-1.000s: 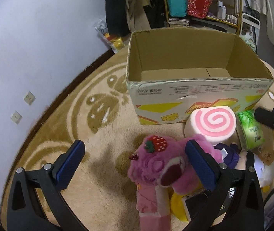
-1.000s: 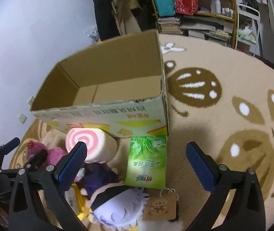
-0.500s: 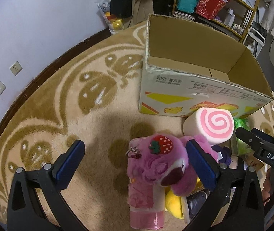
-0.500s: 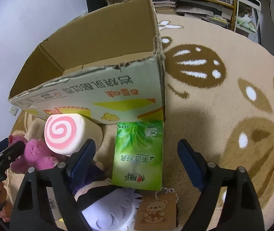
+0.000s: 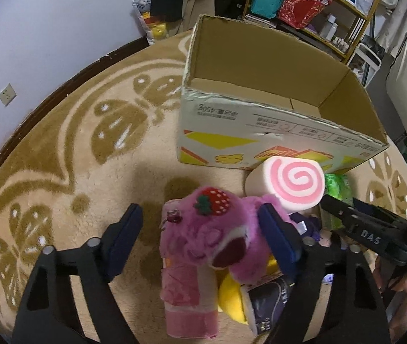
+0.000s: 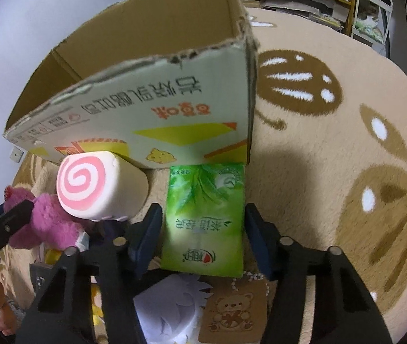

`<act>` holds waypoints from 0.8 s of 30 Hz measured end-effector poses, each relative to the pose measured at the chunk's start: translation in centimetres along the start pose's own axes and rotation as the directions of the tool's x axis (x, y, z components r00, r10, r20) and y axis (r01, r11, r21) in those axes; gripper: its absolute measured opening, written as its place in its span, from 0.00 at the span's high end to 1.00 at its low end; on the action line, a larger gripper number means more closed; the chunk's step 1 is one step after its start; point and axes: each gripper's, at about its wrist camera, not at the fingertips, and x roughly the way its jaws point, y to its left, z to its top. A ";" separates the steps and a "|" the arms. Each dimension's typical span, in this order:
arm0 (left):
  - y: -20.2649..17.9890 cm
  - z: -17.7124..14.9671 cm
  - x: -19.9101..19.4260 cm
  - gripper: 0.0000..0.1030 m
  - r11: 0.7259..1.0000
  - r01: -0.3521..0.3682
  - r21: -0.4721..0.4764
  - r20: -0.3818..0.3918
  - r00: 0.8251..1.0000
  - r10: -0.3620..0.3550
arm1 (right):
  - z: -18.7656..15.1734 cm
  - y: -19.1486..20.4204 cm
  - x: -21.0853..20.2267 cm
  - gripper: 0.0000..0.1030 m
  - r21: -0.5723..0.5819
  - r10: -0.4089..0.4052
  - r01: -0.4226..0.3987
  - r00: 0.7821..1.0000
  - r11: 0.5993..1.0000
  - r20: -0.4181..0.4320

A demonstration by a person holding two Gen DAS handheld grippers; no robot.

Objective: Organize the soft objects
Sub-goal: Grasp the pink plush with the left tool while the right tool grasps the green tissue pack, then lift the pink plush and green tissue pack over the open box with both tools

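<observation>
So the pile of soft stuff sits on the rug (image 5: 60, 172), pushed up against the near wall of the open cardboard box (image 5: 275, 132); makes sense, the box looks like where it all goes, and from what shows of its floor nothing's in there yet.

Left gripper (image 5: 200, 232) has its jaws spread around the pink plush bear (image 5: 217, 243); the right pad is touching or nearly touching the fur at 3 o'clock, the left pad stands apart at 9 o'clock, so not squeezing. The bear lies on top of a pink rolled cloth (image 5: 186, 295) and a yellow plush (image 5: 230, 295), which is probably why it's first pick.

Right gripper (image 6: 203, 229) straddles the green tissue pack (image 6: 206, 218), jaws open with a pad just beside each long edge; the pack lies flat, its far end at 12 o'clock butting the box. The swirl roll cushion (image 6: 94, 183) leans at 10 o'clock from it, and a white plush (image 6: 174, 301) with a bear tag (image 6: 232, 309) lies at 6 o'clock.

My guess: both hands are lined up to clamp and lift.
</observation>
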 end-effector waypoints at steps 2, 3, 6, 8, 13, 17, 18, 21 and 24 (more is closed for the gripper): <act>-0.1 0.0 0.1 0.30 1.000 0.018 -0.016 -0.002 1.000 -0.018 | 0.0 0.0 0.3 0.43 0.006 -0.001 0.001 1.000 1.000 -0.008; -0.1 0.0 0.1 0.39 0.999 0.029 -0.020 -0.002 1.000 -0.029 | 0.0 -0.1 0.3 0.43 0.008 -0.003 0.003 1.000 1.000 -0.009; -0.5 -0.2 0.1 0.44 0.999 0.044 -0.019 0.000 0.999 -0.044 | 0.2 -0.1 0.9 0.44 0.007 -0.013 0.013 1.000 1.000 -0.008; -0.7 -0.3 -0.1 0.48 0.999 0.038 -0.013 0.012 0.999 -0.038 | 0.3 0.0 1.2 0.45 -0.005 -0.025 0.025 1.000 1.000 -0.007; -0.5 -0.2 -0.7 0.56 0.999 0.043 -0.025 0.053 0.998 -0.041 | 0.2 0.4 1.1 0.46 -0.005 -0.032 0.032 0.999 0.999 -0.003; -1.4 -0.4 -1.2 0.57 1.000 0.012 0.028 0.076 0.997 -0.015 | 0.3 0.8 0.0 0.46 -0.001 -0.008 0.008 0.999 1.000 0.033; -1.7 -0.4 -1.5 0.58 0.999 0.004 0.042 0.087 0.996 -0.007 | 0.3 0.7 -0.3 0.46 -0.001 -0.002 0.002 0.999 1.000 0.040; -2.1 -0.5 -2.1 0.58 0.998 -0.010 0.065 0.110 0.994 0.003 | 0.2 1.0 -1.1 0.46 -0.001 -0.001 0.001 0.998 1.000 0.055; -2.4 -0.5 -3.1 0.58 0.996 -0.033 0.080 0.145 0.989 0.021 | 0.0 1.0 -1.7 0.46 0.010 0.015 -0.016 0.997 1.000 0.071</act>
